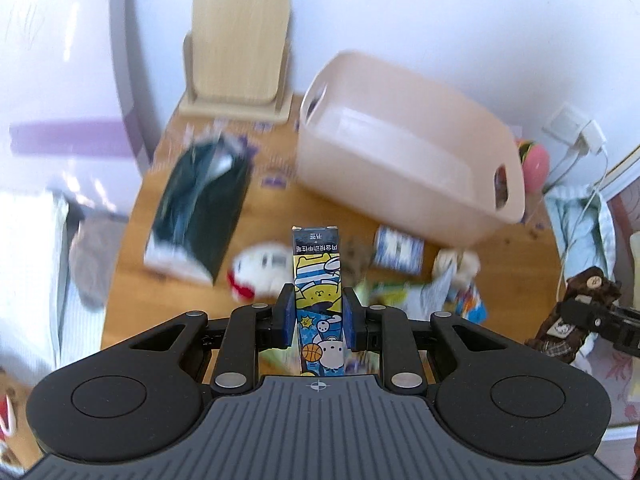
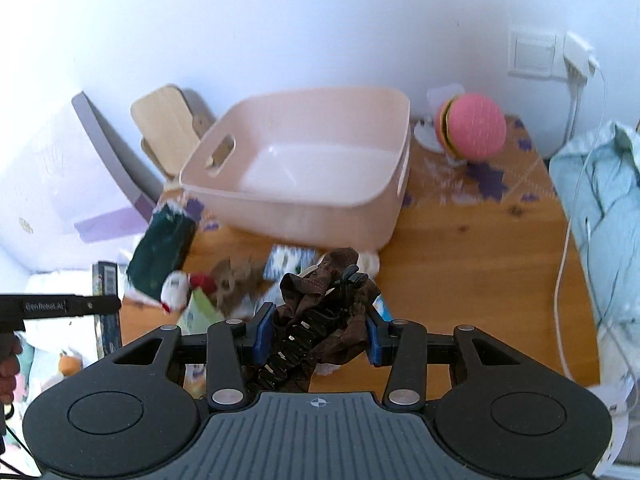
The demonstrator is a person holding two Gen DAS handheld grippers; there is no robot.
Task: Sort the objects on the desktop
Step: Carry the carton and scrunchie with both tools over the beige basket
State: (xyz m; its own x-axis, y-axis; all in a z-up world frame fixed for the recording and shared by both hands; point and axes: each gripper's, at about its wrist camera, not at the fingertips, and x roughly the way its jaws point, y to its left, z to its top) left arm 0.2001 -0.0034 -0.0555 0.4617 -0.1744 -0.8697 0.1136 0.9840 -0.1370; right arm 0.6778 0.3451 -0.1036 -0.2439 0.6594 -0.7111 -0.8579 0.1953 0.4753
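Observation:
In the left wrist view my left gripper (image 1: 318,310) is shut on a slim cartoon-printed box (image 1: 318,280), held upright above the wooden table (image 1: 276,208). A pale pink basket (image 1: 400,160) stands behind it to the right, with nothing visible inside. In the right wrist view my right gripper (image 2: 318,334) is shut on a brown fabric bow hair clip (image 2: 324,296) with black teeth, lifted over the table (image 2: 460,264). The same basket (image 2: 304,160) lies just ahead. The left gripper (image 2: 60,306) and its box (image 2: 106,300) show at that view's left edge.
On the table lie a dark green tissue pack (image 1: 204,208), a white plush toy (image 1: 260,268), a small blue box (image 1: 398,250) and loose wrappers. A wooden stand (image 1: 240,52) leans on the wall. A pink ball toy (image 2: 472,128) and pale blue cloth (image 2: 600,200) sit at right.

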